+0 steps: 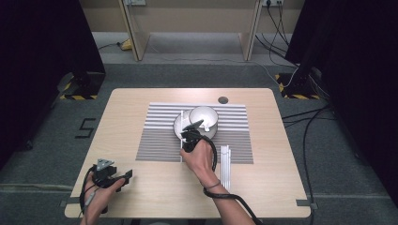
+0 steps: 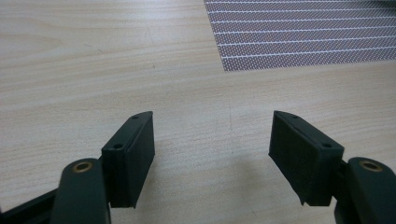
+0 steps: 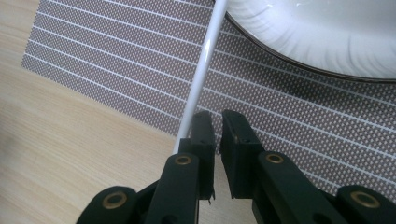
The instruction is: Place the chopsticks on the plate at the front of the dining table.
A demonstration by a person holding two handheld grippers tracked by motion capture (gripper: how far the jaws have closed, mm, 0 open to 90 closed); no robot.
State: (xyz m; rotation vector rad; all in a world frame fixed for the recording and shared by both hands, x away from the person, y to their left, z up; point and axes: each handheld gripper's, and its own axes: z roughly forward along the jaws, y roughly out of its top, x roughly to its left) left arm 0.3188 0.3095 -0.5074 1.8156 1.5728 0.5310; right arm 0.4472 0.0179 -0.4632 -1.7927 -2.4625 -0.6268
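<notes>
Right gripper (image 3: pixel 217 122) is nearly closed with nothing pinched; the white chopstick (image 3: pixel 201 77) lies just outside its jaws, so it could roll off the placemat (image 3: pixel 116 60).

Legible marks, one item: black figure "5" (image 1: pixel 86 127), marked on grey floor (image 1: pixel 42 154) left of table (image 1: pixel 126 101). Read clearly in high view. No other text, label, brand or number was readable on anything else in view.
</notes>
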